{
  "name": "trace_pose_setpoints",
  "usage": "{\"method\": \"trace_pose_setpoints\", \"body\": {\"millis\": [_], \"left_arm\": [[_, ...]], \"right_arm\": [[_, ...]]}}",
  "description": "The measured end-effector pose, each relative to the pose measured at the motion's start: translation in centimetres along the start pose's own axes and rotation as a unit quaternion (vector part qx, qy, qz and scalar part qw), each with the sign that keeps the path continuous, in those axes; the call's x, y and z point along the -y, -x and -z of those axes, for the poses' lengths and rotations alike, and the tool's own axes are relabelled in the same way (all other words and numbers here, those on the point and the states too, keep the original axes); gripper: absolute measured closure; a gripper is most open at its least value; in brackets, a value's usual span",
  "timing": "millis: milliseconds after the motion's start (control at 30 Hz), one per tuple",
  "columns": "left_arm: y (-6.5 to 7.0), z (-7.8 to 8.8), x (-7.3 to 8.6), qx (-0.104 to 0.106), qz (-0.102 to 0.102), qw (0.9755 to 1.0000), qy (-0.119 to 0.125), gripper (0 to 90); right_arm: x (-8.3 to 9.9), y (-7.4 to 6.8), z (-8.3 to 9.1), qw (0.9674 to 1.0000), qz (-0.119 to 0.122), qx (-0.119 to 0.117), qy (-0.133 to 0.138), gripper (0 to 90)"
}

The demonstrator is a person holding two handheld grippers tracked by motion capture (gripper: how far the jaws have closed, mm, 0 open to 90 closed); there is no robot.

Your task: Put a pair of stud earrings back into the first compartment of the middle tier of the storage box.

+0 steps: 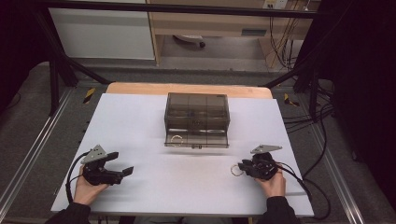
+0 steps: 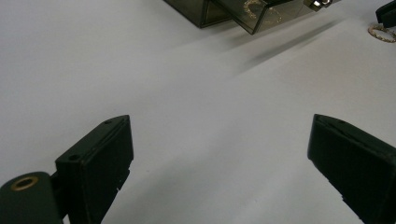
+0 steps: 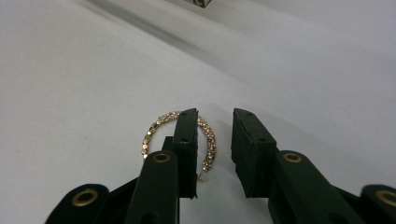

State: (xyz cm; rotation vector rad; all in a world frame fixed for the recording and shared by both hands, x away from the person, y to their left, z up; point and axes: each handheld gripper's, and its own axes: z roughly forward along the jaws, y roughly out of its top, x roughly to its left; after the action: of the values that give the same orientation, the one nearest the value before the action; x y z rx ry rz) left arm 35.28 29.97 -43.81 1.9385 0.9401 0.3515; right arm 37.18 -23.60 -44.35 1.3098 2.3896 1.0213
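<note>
High view: the hoop (image 1: 236, 170) lies on the surface (image 1: 140, 121) just ahead of the right gripper (image 1: 246, 167), well apart from the left gripper (image 1: 122, 171).

Left gripper view: jaws wide apart, empty.

Right gripper view: jaws slightly apart; the hoop (image 3: 154, 130) sits around the left-hand jaw, unclamped.

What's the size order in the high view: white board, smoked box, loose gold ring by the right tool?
1. White board, largest by far.
2. Smoked box, mid-board.
3. Gold ring, smallest, lying beside the right tool.
All rest on one surface, so nearness hardly skews this.
</note>
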Motion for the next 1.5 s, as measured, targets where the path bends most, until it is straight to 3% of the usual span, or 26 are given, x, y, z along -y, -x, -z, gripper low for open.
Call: {"method": "trace_pose_setpoints", "body": {"millis": [567, 1000, 1500], "left_arm": [[0.0, 0.0, 0.0, 0.000, 0.000, 1.0000, 0.000, 7.0], [0.0, 0.0, 0.0, 0.000, 0.000, 1.0000, 0.001, 7.0], [0.0, 0.1, 0.0, -0.001, 0.001, 1.0000, 0.001, 7.1]], "right_arm": [[0.2, -0.4, -0.3, 0.9998, 0.012, 0.009, -0.012, 85.1], [0.0, -0.5, -0.2, 0.9997, 0.013, 0.013, -0.017, 86.8], [-0.7, -0.7, 1.0, 0.9998, 0.010, 0.012, 0.009, 87.2]]}}
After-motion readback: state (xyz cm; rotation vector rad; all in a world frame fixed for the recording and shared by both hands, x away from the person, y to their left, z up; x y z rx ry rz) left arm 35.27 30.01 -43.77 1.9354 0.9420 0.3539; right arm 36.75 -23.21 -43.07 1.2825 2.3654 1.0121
